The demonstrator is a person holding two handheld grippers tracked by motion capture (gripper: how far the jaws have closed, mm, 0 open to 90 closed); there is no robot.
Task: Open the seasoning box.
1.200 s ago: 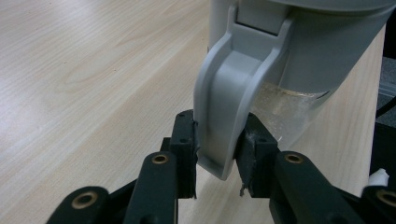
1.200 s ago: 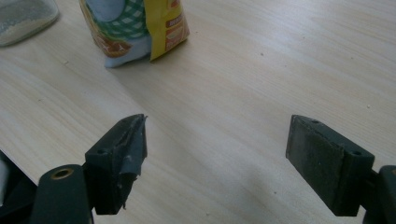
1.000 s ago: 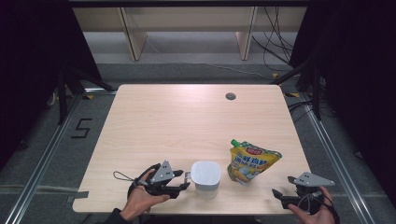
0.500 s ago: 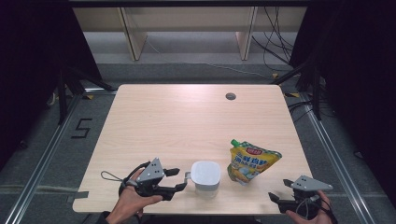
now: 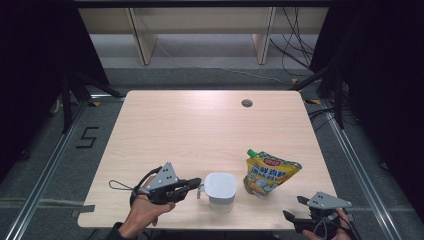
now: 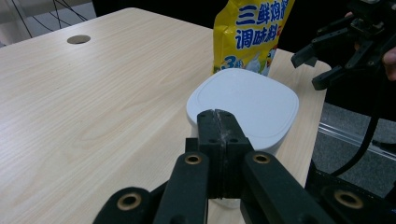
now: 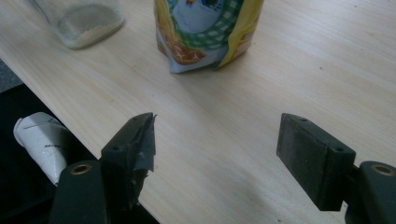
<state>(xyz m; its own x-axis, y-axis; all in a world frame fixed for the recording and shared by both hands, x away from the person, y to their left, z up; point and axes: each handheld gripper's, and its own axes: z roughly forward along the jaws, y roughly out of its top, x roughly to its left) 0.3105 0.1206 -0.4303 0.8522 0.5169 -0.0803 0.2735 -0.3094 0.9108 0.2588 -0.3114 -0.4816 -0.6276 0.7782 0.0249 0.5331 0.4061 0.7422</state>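
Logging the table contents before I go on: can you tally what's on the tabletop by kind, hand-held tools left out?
White-lidded clear jar: 1
Yellow seasoning pouch: 1
Total: 2

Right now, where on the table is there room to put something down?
The whole far half of the table is bare, back to the small round hole. The left side is free too. It is crowded along the near edge: the white-lidded jar, the yellow pouch and both tools sit there.
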